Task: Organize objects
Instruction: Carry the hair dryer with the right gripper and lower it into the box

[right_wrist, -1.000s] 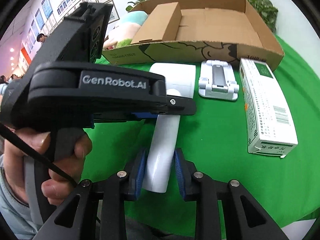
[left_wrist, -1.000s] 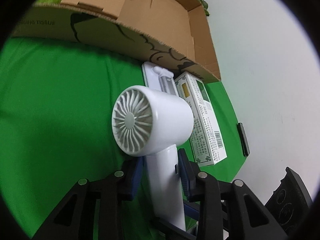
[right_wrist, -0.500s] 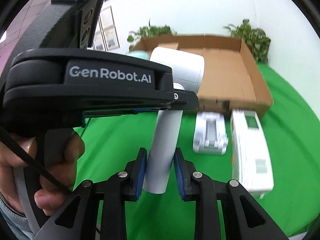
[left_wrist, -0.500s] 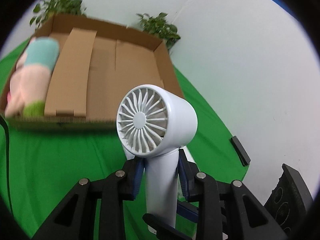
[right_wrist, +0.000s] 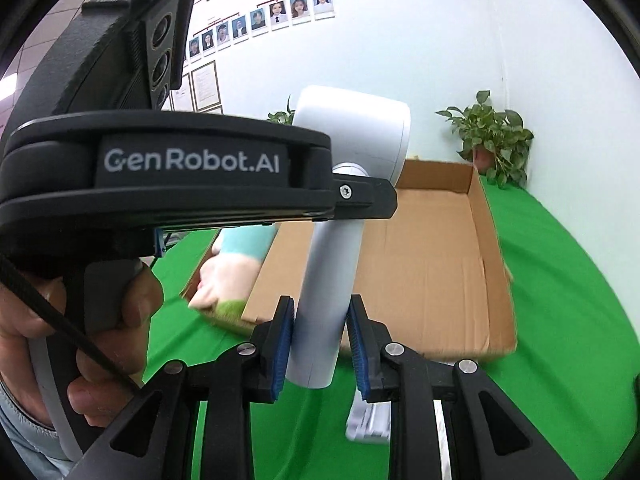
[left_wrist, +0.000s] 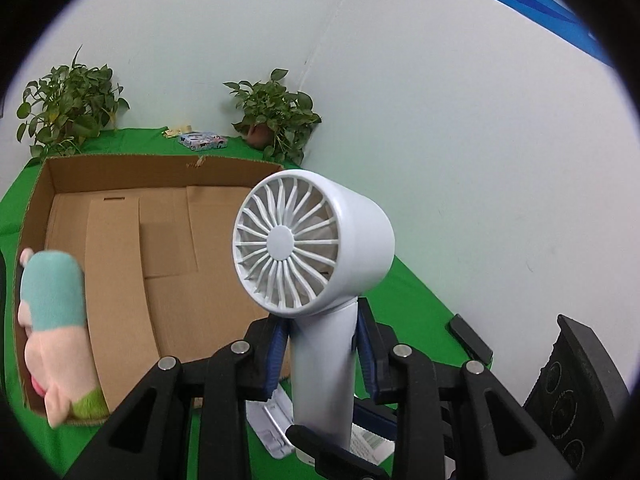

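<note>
Progress: we're mid-carry. Both claws are clamped on the handle of the white hair dryer [left_wrist: 312, 240], left gripper [left_wrist: 323, 354] higher up, right gripper [right_wrist: 320, 344] near the butt end. We hold the dryer upright in the air in front of the cardboard box [right_wrist: 486, 240], not yet inside it. Box contents: one plush toy [left_wrist: 54, 332] along the wall at 9 o'clock in the left view; the remaining floor shows bare cardboard. Left to do, as we judge it: lower the dryer in, then the white holder [right_wrist: 366, 420] and carton [left_wrist: 370, 442] lying on the green cloth [right_wrist: 568, 320] at 6 o'clock.
</note>
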